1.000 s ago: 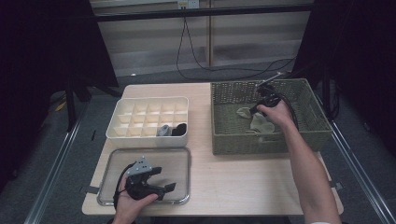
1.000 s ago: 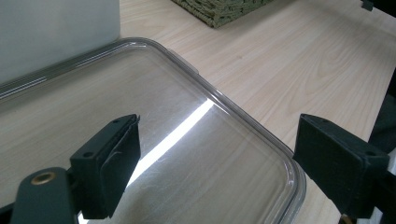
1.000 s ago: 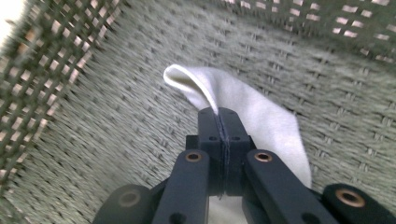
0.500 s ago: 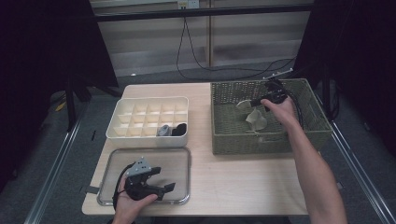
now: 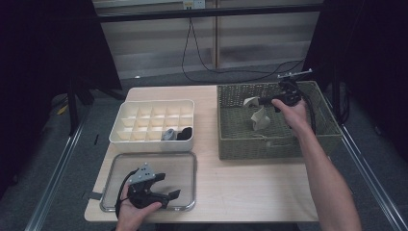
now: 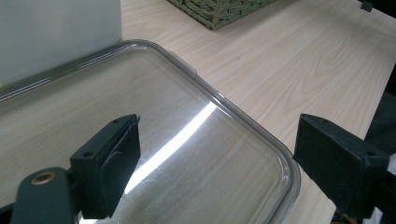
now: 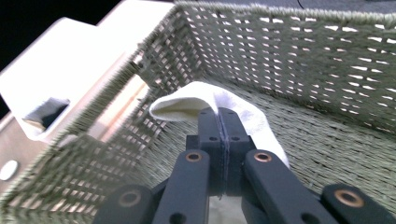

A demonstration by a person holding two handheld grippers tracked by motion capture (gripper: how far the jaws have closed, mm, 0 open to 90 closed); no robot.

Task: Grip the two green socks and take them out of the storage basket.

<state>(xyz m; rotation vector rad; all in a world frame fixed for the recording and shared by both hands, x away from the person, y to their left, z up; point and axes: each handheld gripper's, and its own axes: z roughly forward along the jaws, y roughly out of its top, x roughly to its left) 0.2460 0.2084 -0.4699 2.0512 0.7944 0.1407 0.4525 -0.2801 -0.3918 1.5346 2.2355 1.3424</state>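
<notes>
Cloth, pale and limp, is what the work turns on: a white sock (image 5: pixel 259 117) hangs from the right claw (image 5: pixel 256 100) above the floor of the woven basket (image 5: pixel 274 144), which sits at the table's (image 5: pixel 250 183) far right corner. The right claw is pressed together on a fold of the sock near its upper end, as the right gripper view shows with the fabric (image 7: pixel 205 100) curling over the closed tips. The sock looks light and soft, likely to drape, swing and slip rather than hold a shape, so a pinch on a doubled fold near the cuff seems the safest hold; a grip on a single thin layer could let it slide out. Its long axis runs roughly up and down, the free end trailing toward the basket floor, while the pinched end bends over toward the table's left side.

Left of the basket, along the far edge, stands a cream divided box (image 5: pixel 153 121) with a grey sock and a dark one (image 5: pixel 176 134) in its near right cells. At the near left corner lies a clear lid (image 5: pixel 183 161); the left claw (image 5: pixel 168 185) rests over it, spread wide and holding nothing.
</notes>
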